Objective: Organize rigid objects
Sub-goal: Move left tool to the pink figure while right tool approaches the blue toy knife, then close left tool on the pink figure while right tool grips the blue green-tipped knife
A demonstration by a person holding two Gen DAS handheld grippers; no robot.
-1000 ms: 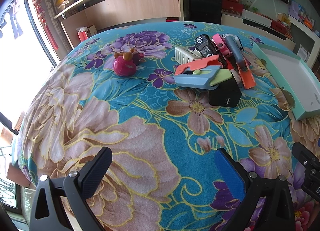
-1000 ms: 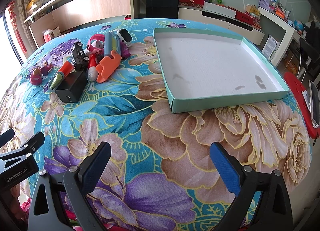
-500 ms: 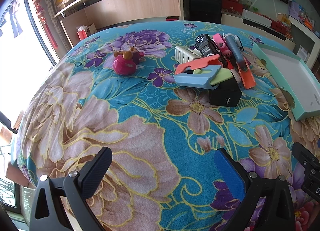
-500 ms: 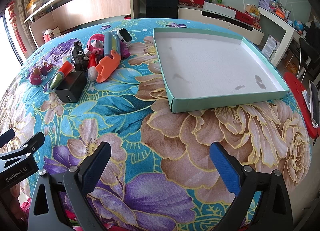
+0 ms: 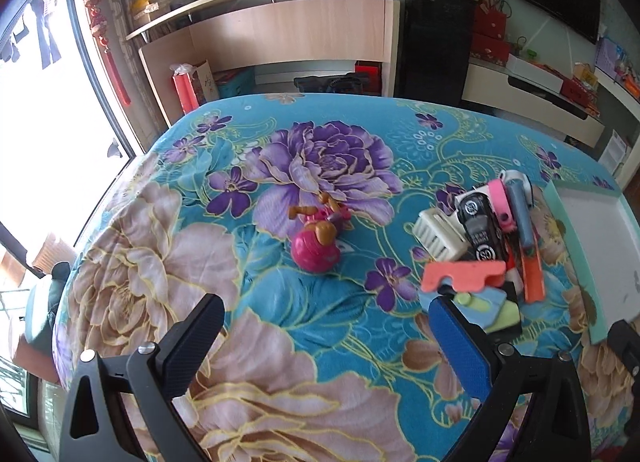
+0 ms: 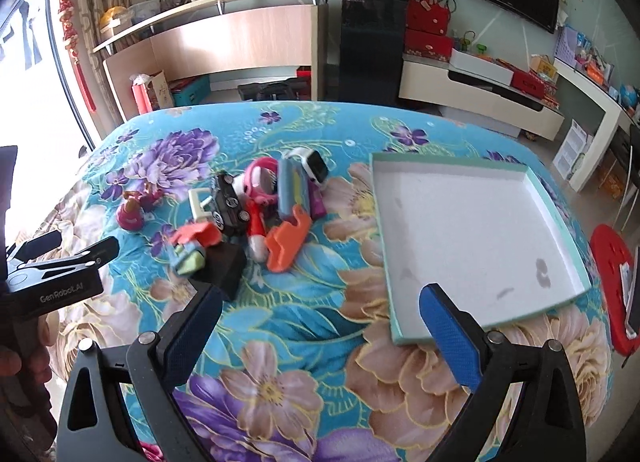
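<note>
Both grippers hover over the floral bench, jaws spread and holding nothing.

The left gripper (image 5: 324, 338) hangs before the pink round toy (image 5: 316, 252), its right finger just beside the toy pile (image 5: 480, 250). The right gripper (image 6: 320, 322) hangs between that pile (image 6: 248, 221) and the shallow teal-edged tray (image 6: 556, 217), which lies bare to the pile's right.

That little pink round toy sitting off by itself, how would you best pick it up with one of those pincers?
Probably the left tool: the pink toy lies straight ahead of its open jaws. Come from above and pinch the round body at its widest, not the small brown head. Nothing crowds it, so both fingers should fit.
</note>
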